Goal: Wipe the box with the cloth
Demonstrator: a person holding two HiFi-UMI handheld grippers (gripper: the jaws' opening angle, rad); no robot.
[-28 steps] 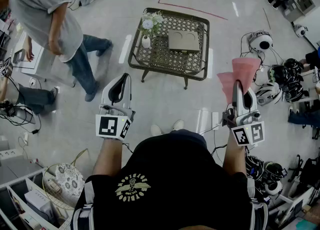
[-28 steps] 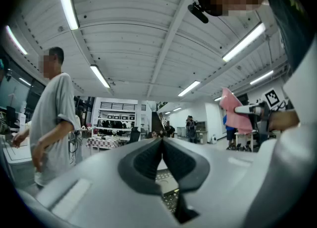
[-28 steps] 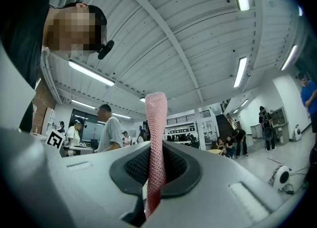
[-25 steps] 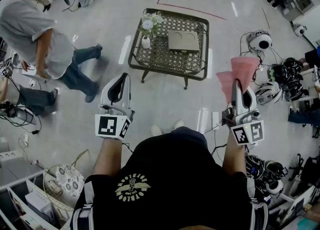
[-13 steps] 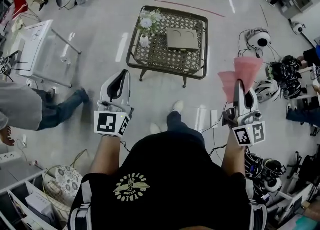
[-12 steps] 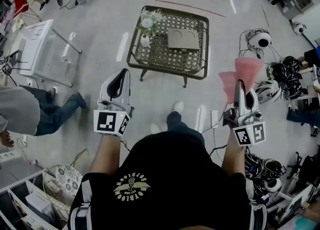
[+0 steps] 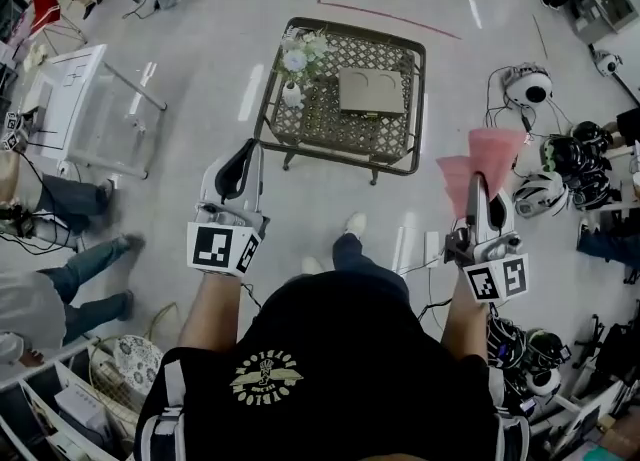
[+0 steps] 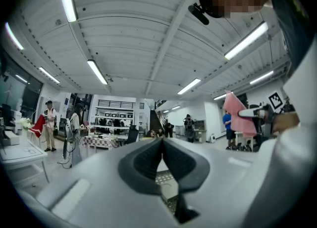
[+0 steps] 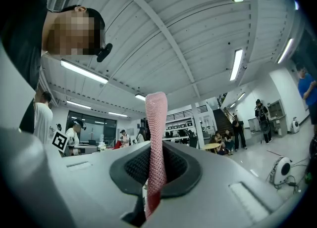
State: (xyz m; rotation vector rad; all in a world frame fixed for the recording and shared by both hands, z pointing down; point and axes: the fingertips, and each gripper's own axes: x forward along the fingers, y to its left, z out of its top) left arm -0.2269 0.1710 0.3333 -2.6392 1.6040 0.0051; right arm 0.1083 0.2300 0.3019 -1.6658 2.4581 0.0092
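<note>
Short of the table (image 7: 320,114), my right gripper (image 7: 478,185) pinches the limp, light cloth (image 7: 482,149) by its lower edge; left gripper (image 7: 241,161) closed, empty.

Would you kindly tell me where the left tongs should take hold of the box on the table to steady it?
Probably its near long edge, from above. The box lies flat and low on the table, so only its thin edges fit between jaws; the flower vase stands near its left side. The shut left tongs must open first.
</note>
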